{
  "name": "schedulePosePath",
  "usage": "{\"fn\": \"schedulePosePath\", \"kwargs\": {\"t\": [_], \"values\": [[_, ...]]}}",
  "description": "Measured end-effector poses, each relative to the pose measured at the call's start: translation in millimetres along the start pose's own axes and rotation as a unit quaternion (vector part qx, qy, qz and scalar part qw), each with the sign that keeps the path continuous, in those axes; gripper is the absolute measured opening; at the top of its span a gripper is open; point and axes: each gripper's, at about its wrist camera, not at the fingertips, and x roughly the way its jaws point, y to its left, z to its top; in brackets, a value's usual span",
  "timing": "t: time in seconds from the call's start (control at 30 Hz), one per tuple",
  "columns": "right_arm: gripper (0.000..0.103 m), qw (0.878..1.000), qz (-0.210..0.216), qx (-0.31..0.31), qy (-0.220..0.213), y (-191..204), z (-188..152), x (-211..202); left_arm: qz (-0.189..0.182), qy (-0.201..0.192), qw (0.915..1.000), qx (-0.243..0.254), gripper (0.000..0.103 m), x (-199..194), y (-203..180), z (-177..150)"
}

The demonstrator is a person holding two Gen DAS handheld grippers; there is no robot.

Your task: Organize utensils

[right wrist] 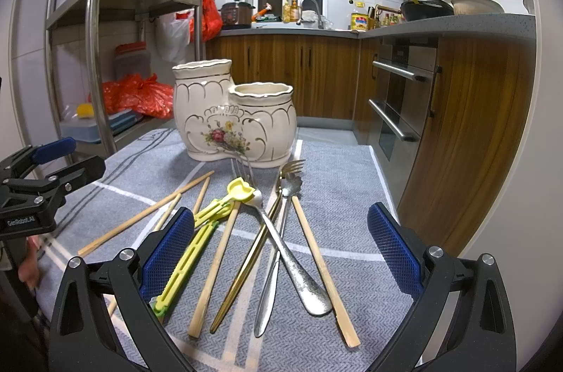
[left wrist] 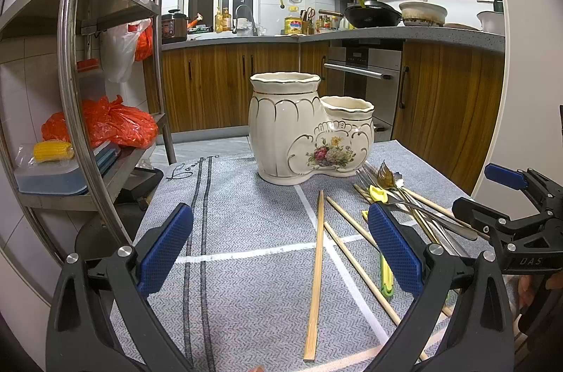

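A cream ceramic holder with two cups (left wrist: pixel 302 129) stands at the far middle of the grey cloth; it also shows in the right wrist view (right wrist: pixel 232 115). Loose utensils lie in front of it: wooden chopsticks (left wrist: pixel 315 270), a silver fork (right wrist: pixel 281 242), a gold fork (right wrist: pixel 253 252), a silver spoon (right wrist: pixel 274 266) and yellow-green training chopsticks (right wrist: pixel 197 249). My left gripper (left wrist: pixel 279 249) is open and empty above the single chopstick. My right gripper (right wrist: pixel 279 249) is open and empty above the utensil pile. Each gripper also shows in the other's view (left wrist: pixel 506 196) (right wrist: pixel 52 161).
A steel shelf rack (left wrist: pixel 88 90) with orange bags and containers stands close on the left. Wooden cabinets and an oven (left wrist: pixel 362 80) lie beyond the table. The cloth's right edge (right wrist: pixel 383 182) drops off beside the cabinet.
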Motion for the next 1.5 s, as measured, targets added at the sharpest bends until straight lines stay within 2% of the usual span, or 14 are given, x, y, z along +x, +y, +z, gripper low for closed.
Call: {"fn": "schedulePosePath", "kwargs": {"t": [0.67, 0.97, 1.23, 1.37, 1.5], "values": [[0.098, 1.0, 0.001, 0.0, 0.001, 0.5, 2.1, 0.1, -0.004, 0.005, 1.0, -0.003, 0.098, 2.6, -1.3, -3.2], [0.098, 1.0, 0.018, 0.005, 0.009, -0.1, -2.0, 2.1, -0.024, 0.025, 0.999, -0.028, 0.098, 9.8, 5.0, -3.0], [0.098, 1.0, 0.019, -0.002, 0.013, 0.3, 3.6, 3.5, -0.018, 0.034, 0.9983, -0.045, 0.098, 11.7, 8.5, -3.1], [0.098, 1.0, 0.016, -0.008, 0.022, 2.0, 4.3, 6.5, -0.018, 0.049, 0.9981, -0.032, 0.098, 15.0, 4.7, -1.6], [0.098, 0.998, 0.037, -0.011, 0.058, -0.1, 6.1, 16.8, -0.025, 0.073, 0.997, 0.0, 0.098, 20.2, 1.0, 10.0]]}}
